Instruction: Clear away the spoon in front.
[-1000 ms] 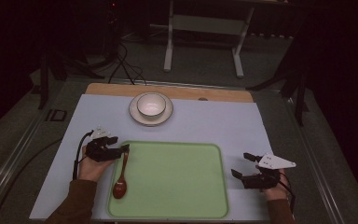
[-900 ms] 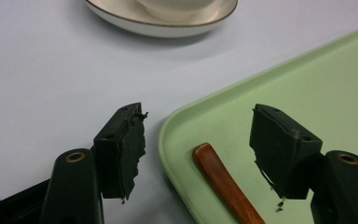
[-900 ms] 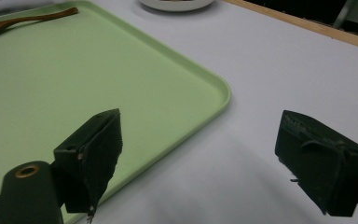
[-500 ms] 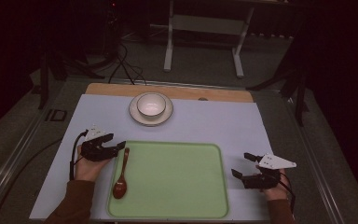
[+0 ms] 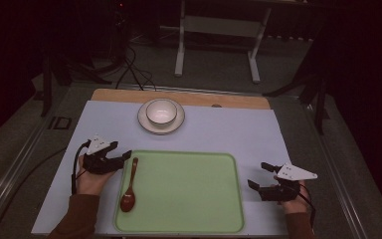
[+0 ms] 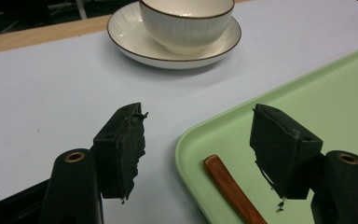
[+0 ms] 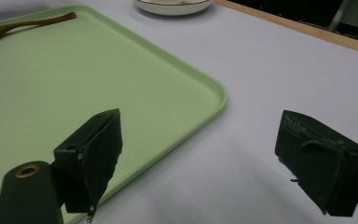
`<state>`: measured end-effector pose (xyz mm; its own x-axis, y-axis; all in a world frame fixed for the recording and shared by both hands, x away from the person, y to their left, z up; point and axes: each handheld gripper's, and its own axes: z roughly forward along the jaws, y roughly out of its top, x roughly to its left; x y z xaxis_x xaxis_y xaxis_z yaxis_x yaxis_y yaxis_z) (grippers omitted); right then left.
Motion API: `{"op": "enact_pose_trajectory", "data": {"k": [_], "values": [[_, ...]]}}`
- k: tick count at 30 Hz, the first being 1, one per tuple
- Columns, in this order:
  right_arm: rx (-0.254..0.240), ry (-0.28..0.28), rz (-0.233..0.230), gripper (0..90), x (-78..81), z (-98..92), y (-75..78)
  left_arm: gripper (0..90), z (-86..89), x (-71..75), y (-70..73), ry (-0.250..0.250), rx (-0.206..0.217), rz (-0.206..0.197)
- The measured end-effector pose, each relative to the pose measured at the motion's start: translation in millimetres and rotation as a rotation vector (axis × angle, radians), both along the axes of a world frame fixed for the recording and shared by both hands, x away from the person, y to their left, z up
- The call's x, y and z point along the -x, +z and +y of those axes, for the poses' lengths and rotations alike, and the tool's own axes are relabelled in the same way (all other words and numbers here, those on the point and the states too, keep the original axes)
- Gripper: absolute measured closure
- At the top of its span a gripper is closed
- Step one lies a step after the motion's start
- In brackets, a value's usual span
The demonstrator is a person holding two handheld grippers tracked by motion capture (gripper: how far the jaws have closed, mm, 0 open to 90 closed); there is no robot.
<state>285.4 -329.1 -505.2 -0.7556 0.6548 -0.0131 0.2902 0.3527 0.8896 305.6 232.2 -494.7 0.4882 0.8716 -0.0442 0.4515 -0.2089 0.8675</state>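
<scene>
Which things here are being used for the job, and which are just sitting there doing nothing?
Being used:
- wooden spoon, lying on the tray's left side
- green tray
- left gripper, open, beside the spoon's handle

Just sitting there:
- white bowl on its saucer, at the far edge
- right gripper, open, off the tray's right edge

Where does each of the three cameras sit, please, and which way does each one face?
High view: above the person's side, looking forward and down on the flat green plastic tray; both hands and the left gripper and right gripper show.
Left gripper view: on the left gripper, facing the white ribbed ceramic bowl; its open jaws show.
Right gripper view: on the right gripper, facing the tray's corner; its open jaws show.
Shared: the brown wooden spoon.
</scene>
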Motion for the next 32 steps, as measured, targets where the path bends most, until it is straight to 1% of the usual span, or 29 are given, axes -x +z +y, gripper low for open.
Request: {"op": "enact_pose_trajectory", "data": {"k": [6,17,24,29,32], "values": [[-0.003,-0.006,-0.005,14.6,0.1,-1.3,0.7,34.9,6.5,8.5,5.0,0.016,0.011,-0.03],[-0.018,-0.03,-0.02,14.6,0.5,-5.6,2.7,35.0,24.2,19.4,8.1,0.057,0.036,-0.055],[-0.034,-0.056,-0.036,14.6,0.8,-9.8,4.4,35.1,38.5,25.5,8.4,0.096,0.052,-0.062],[-0.04,-0.075,-0.04,14.6,0.2,-15.3,5.4,35.2,48.5,26.8,8.9,0.131,0.069,-0.068],[-0.042,-0.094,-0.042,14.6,-0.3,-20.1,5.5,35.2,53.0,26.2,7.9,0.148,0.071,-0.066]]}}
